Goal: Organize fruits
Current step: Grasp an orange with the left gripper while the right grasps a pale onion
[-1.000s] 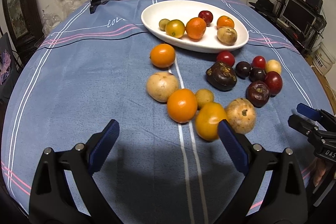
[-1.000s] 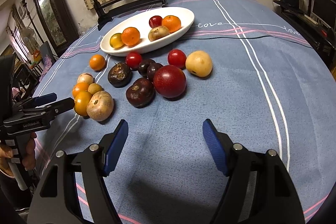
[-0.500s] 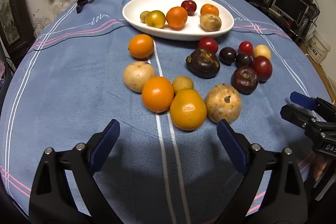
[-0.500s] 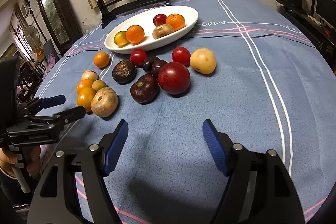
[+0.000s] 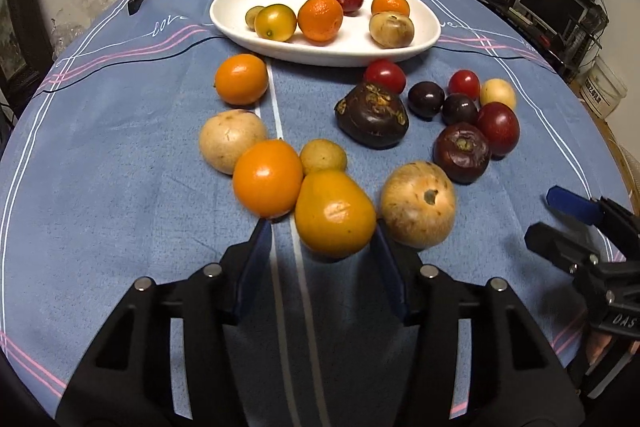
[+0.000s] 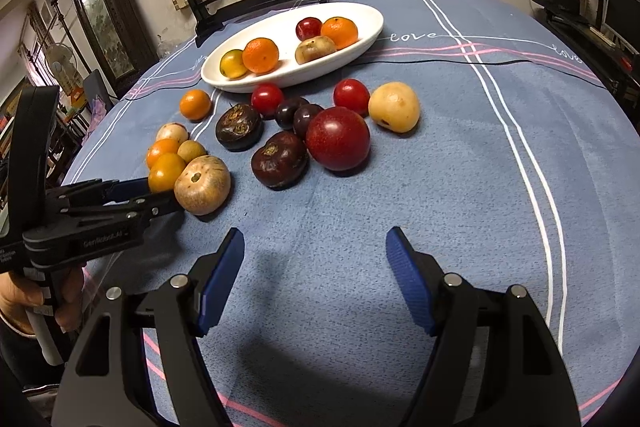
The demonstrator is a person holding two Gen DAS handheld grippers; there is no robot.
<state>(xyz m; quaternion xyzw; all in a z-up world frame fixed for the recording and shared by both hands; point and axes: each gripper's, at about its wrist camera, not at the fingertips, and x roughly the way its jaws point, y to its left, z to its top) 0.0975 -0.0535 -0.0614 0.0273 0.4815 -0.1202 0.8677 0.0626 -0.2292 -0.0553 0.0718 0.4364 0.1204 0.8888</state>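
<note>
Blue striped cloth covers the table, with a white dish at the upper centre of the left view holding six fruits. Loose fruits are scattered across the cloth below it. The left gripper is seen at the bottom centre, its jaws closing around a yellow-orange fruit; the right pad looks to be touching the fruit, while a gap is seen at the left pad. A tan fruit lies just beside it on the right. In the right view, the right gripper is held open over bare cloth at the bottom, with nothing between its jaws.
</note>
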